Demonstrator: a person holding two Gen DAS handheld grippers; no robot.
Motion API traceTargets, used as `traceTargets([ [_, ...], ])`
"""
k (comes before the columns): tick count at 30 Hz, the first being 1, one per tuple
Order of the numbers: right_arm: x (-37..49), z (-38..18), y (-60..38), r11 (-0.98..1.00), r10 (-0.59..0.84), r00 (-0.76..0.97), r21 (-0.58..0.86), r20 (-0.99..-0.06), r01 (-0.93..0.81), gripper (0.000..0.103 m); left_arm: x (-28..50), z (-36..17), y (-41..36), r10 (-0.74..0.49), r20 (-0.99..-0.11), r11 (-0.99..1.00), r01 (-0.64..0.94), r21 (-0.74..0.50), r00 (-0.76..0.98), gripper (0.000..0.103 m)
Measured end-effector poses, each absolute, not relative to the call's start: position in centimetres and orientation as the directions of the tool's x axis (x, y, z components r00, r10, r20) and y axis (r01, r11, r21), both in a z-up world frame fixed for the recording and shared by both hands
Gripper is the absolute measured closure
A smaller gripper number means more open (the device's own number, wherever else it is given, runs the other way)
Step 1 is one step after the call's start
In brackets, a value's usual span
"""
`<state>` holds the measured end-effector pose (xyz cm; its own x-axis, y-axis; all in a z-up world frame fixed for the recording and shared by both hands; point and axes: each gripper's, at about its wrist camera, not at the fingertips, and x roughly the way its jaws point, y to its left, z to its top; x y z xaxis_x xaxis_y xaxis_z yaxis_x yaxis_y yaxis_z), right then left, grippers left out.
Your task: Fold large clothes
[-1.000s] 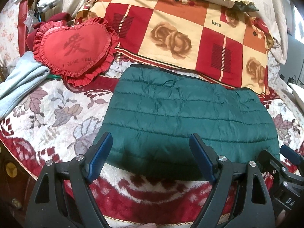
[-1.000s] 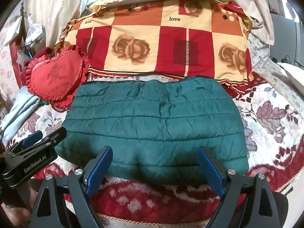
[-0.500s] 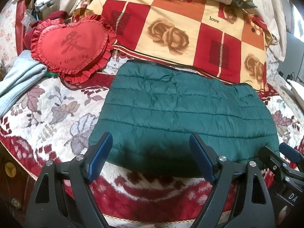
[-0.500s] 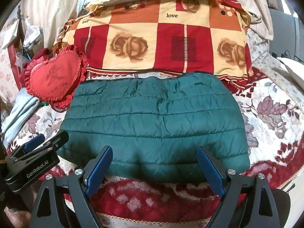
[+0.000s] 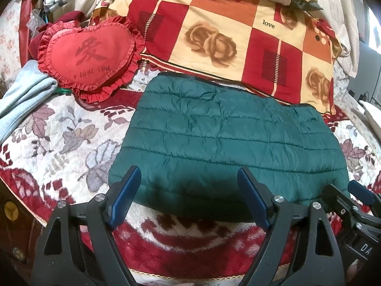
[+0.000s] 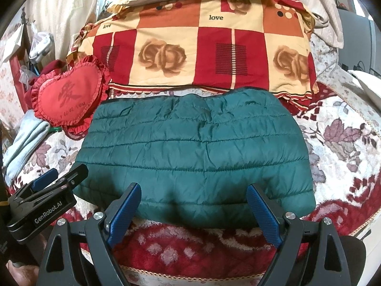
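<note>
Nearest the cameras, the left gripper [image 5: 188, 197] and the right gripper [image 6: 194, 211] stood released, jaws spread wide with nothing between them. Both hovered just short of the near edge of the green quilted jacket [image 6: 193, 157], the left one toward its left half, the right one toward its right half.

The jacket lay as a flat, folded rectangle on the floral bedspread [image 5: 71, 138]. It lay straight ahead of both grippers, with its long axis running across the view, left to right. Neither gripper was clearly nearer to the jacket.

Judgement: any further fold would probably bring one short end across to the other.

Beyond the jacket's left corner sat the red heart cushion [image 6: 69, 97]; directly behind the jacket lay the checked rose quilt [image 6: 197, 50].
</note>
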<state>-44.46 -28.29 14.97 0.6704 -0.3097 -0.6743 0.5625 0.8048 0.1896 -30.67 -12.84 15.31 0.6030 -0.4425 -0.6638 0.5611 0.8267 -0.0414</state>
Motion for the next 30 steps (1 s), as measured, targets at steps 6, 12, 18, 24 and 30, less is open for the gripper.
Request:
traceTargets([
  [6,-44.41,14.87,-28.19,0.804,-0.310,0.669,0.190,-0.675,0.564,0.015,-30.63,15.20,-12.75,-0.442,-0.665,0.827,0.561,-0.042,0.602,0.019],
  [12,-44.39,14.79,-28.18,0.804,-0.306,0.669,0.191,-0.678,0.563,0.015,-30.66,15.17,-12.81,-0.442,-0.667,0.826,0.562,-0.043,0.600,0.019],
  [18,-44.31,14.60,-27.85,0.803,-0.304,0.667,0.194,-0.680,0.563,0.015,-30.67,15.06,-12.87,-0.441,-0.670,0.826,0.562,-0.043,0.597,0.019],
  [24,-44.22,14.43,-27.65,0.804,-0.301,0.667,0.195,-0.682,0.562,0.015,-30.72,14.94,-12.96,-0.445,-0.666,0.823,0.567,-0.040,0.599,0.019],
  [30,-44.15,14.40,-27.79,0.803,-0.293,0.669,0.204,-0.683,0.559,0.015,-30.37,14.67,-12.94,-0.454,-0.662,0.818,0.573,-0.045,0.597,0.019],
])
